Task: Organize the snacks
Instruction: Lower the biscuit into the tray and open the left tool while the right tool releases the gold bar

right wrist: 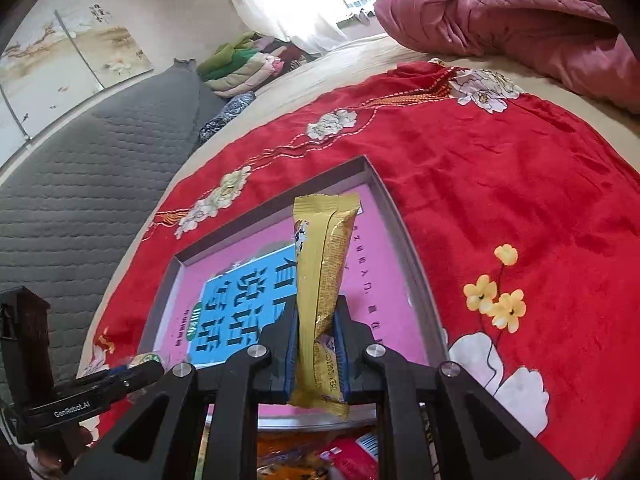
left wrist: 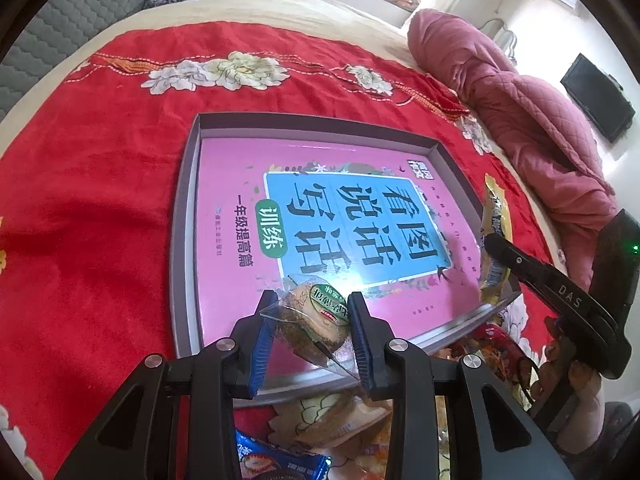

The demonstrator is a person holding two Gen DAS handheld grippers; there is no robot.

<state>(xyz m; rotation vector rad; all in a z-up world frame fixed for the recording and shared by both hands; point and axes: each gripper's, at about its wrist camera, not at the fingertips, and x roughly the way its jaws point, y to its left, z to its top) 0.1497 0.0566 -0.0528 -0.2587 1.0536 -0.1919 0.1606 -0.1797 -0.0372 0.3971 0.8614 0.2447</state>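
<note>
My left gripper [left wrist: 313, 304] is shut on a round brown cake in a clear wrapper [left wrist: 316, 316], held over the near edge of a shallow grey tray [left wrist: 182, 216] lined with a pink book. My right gripper [right wrist: 317, 320] is shut on a long gold snack bar [right wrist: 322, 264], which stands upright over the tray [right wrist: 412, 248]. In the left wrist view the right gripper [left wrist: 494, 248] holds the gold bar [left wrist: 496, 216] at the tray's right rim. The left gripper's tip [right wrist: 144, 372] shows low left in the right wrist view.
The tray lies on a red flowered blanket [left wrist: 100, 200] on a bed. A pile of loose snacks [left wrist: 332, 420] lies in front of the tray, with a blue packet [left wrist: 280, 460] among them. A pink quilt [left wrist: 520, 112] is bunched at the right. A grey padded headboard [right wrist: 80, 184] is at the left.
</note>
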